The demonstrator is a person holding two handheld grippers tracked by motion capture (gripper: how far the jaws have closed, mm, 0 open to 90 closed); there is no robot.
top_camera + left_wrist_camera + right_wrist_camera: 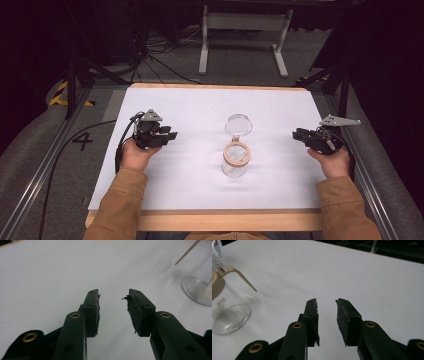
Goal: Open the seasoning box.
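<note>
Right now, from the high view, your left gripper (170, 135) sits at the left side of the white table (200, 107) and your right gripper (298, 134) at the right edge, each well apart from the glass jar (234, 161) that stands upright near the middle, a little toward your side. Both grippers point inward at the jar with nothing between their jaws, which reads as a parked stance: the jar is left free on its own base, and either hand could come in from its side. The jar is clear glass with a tan ring around its mouth, and a round glass lid (238, 124) swung open lies on its far side, just touching the rim where the hinge would be. In the left gripper view your jaws are spread wide over bare table, the worn pads (94, 312) pressing on nothing; the jar's clear base (197, 290) shows at the far right, with a thin tan arm of the clasp above it. In the right gripper view the jaws are likewise spread and empty, pads (344, 320) frayed at the edges, and the jar (229, 312) stands at the left, its see-through wall, thick round foot and tan collar with a slim lever (243, 277) sticking out toward you.
</note>
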